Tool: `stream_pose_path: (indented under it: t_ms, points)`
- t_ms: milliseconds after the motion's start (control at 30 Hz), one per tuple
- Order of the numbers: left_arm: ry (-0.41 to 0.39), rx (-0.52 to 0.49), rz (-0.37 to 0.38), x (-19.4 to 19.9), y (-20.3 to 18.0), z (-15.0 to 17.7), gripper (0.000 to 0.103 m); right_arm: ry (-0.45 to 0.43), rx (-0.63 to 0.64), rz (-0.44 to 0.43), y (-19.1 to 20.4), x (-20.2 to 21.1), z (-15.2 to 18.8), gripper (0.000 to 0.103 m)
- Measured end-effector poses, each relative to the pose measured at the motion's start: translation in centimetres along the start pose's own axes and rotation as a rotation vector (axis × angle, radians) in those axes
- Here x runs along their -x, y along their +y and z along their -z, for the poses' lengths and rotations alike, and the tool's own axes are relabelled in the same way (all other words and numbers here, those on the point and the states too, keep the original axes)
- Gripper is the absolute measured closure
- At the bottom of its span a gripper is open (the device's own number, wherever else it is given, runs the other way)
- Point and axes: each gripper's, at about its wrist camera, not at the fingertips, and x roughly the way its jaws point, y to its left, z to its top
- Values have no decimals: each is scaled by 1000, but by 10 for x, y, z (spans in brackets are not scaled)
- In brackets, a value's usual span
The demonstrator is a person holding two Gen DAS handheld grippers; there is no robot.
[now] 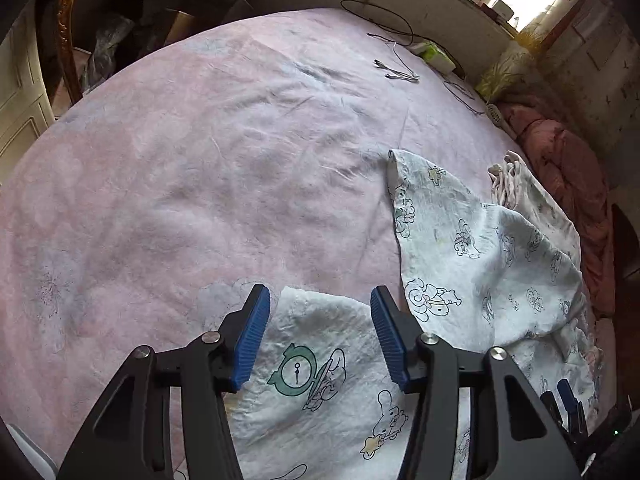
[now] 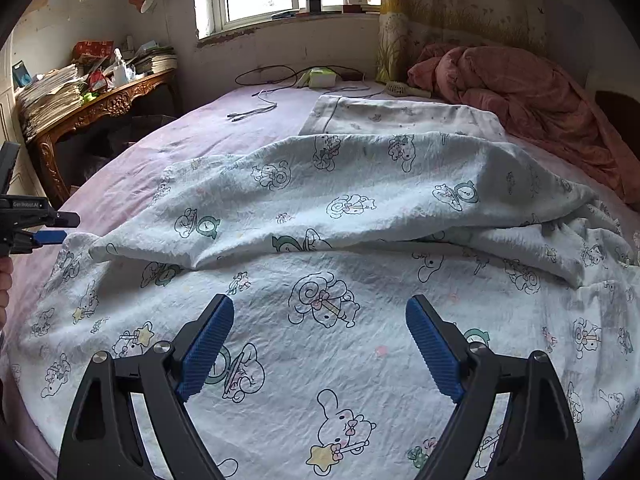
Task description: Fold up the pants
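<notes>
The pants (image 2: 360, 216) are white with cartoon prints and lie spread on the pink bed sheet (image 2: 168, 144), one leg folded over the other. In the left wrist view the pants (image 1: 480, 248) run from the bottom middle to the right. My left gripper (image 1: 320, 300) is open just above a pant hem corner (image 1: 316, 312), holding nothing. It also shows at the left edge of the right wrist view (image 2: 60, 228). My right gripper (image 2: 320, 312) is open above the near part of the pants, holding nothing. Its blue fingertips (image 1: 566, 400) show at the lower right of the left wrist view.
A rumpled red quilt (image 2: 520, 92) lies at the bed's far right. Cables (image 2: 256, 110) and a green-white tissue pack (image 2: 320, 77) lie at the far end under the window. A carved wooden desk (image 2: 100, 108) piled with papers stands left of the bed.
</notes>
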Motion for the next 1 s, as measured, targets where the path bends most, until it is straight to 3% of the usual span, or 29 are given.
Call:
stream_pose_path:
  t_ms: [100, 267, 400, 567, 700, 1000]
  points:
    - [25, 15, 46, -3, 11, 2, 53, 1, -6, 3, -1, -1, 0, 14]
    - [89, 51, 229, -4, 29, 7, 50, -4, -4, -7, 1, 3, 1, 14]
    - [54, -13, 205, 6, 21, 11, 49, -29, 22, 11, 8, 9, 2, 14]
    - [72, -64, 291, 2, 7, 18, 50, -45, 75, 52, 19, 10, 5, 14]
    - [98, -45, 293, -19, 3, 18, 68, -19, 79, 57, 20, 2, 6, 14]
    - [10, 39, 255, -20, 19, 10, 66, -7, 74, 43, 18, -1, 6, 14]
